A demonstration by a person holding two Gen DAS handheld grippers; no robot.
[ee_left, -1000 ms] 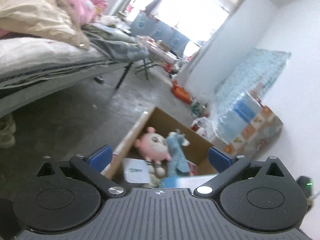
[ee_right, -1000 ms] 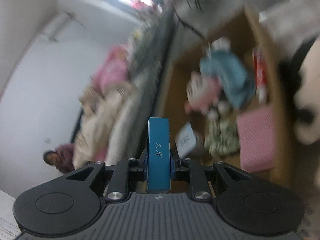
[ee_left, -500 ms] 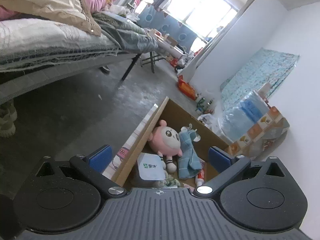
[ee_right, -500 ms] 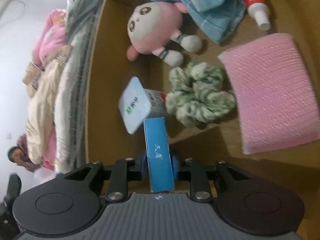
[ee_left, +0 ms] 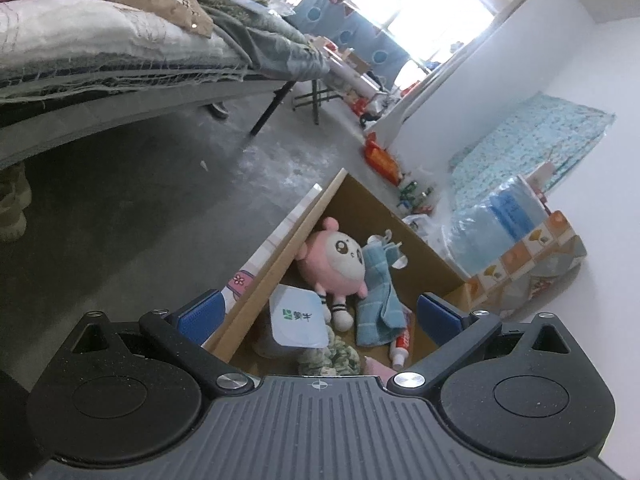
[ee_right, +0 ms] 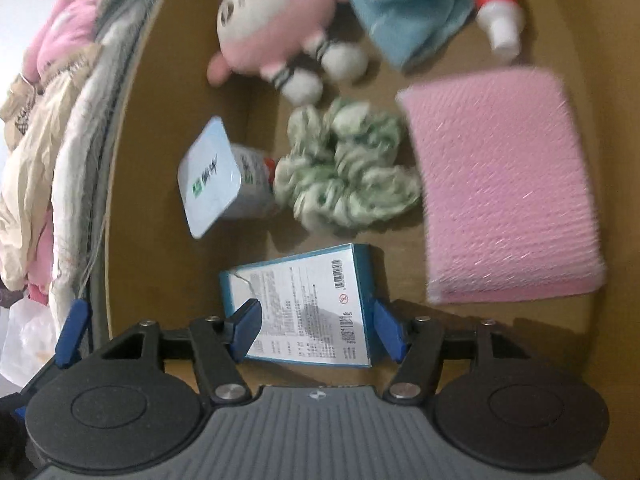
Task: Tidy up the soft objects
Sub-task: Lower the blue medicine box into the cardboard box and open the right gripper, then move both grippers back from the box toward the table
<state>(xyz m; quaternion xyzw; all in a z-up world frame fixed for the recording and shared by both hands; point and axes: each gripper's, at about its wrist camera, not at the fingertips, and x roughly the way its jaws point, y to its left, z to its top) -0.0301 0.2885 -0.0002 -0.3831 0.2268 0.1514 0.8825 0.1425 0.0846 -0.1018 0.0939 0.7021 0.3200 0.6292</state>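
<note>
A cardboard box point(ee_right: 152, 208) holds a pink plush doll point(ee_right: 276, 28), a blue towel point(ee_right: 404, 4), a green scrunchie point(ee_right: 344, 168), a pink sponge pad point(ee_right: 500, 192), a yogurt cup point(ee_right: 216, 176), a toothpaste tube point(ee_right: 496, 8) and a blue carton point(ee_right: 304, 304). My right gripper point(ee_right: 318, 328) is open just above the carton, which lies flat on the box floor between its fingers. My left gripper point(ee_left: 320, 312) is open and empty above the box's near edge; the doll point(ee_left: 336, 260), towel point(ee_left: 376, 292) and cup point(ee_left: 298, 316) show below it.
The box point(ee_left: 360, 200) stands on a grey concrete floor. A bed with piled bedding point(ee_left: 120, 40) runs along the left. Water bottle packs and a patterned bundle point(ee_left: 520, 232) sit against the white wall at right. A folding table point(ee_left: 340, 76) stands by the window.
My right gripper has opened and let go of the blue carton, which now lies flat in the box. The left gripper has moved closer over the box.
</note>
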